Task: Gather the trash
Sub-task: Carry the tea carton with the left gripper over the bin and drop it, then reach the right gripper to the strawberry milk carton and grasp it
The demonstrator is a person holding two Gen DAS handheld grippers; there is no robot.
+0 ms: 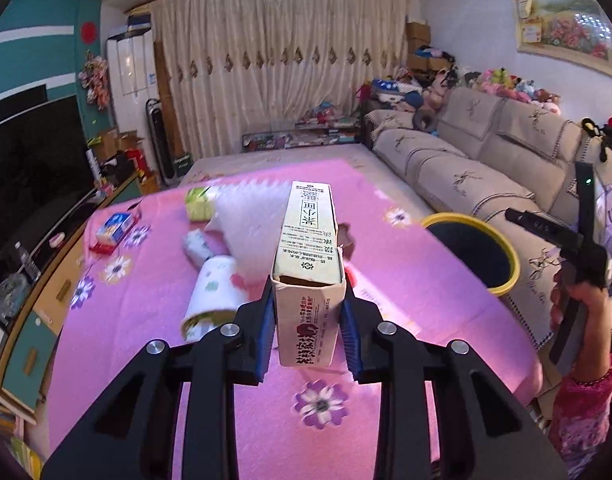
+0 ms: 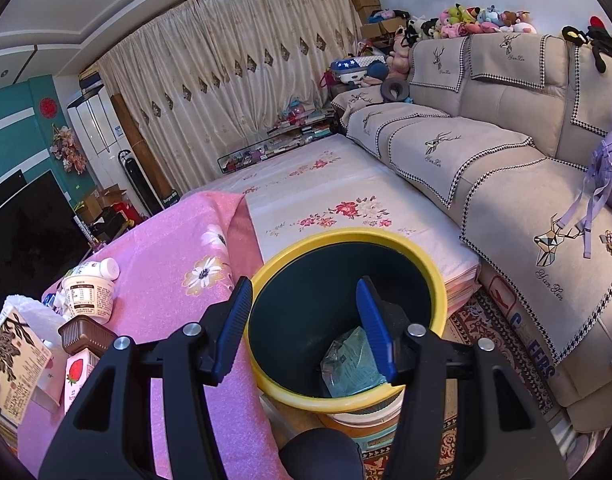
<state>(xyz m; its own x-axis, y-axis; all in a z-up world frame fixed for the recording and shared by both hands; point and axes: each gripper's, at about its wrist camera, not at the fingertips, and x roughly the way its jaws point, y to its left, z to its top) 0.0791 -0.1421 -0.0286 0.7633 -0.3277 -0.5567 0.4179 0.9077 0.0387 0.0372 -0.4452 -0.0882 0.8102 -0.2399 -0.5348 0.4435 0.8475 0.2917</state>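
My left gripper is shut on a tall cream carton with printed text, held above the pink flowered cloth. On the cloth behind it lie a paper cup, a smaller cup, a green carton and a blue-and-white box. The yellow-rimmed bin stands at the table's right. My right gripper hangs open over that bin, nothing between its fingers. A green wrapper lies inside the bin. The carton shows at the left edge of the right wrist view.
A white tub, a bottle, a brown tray and a strawberry carton sit on the cloth left of the bin. A beige sofa runs along the right. A TV stands on the left. A person's hand holds the other gripper.
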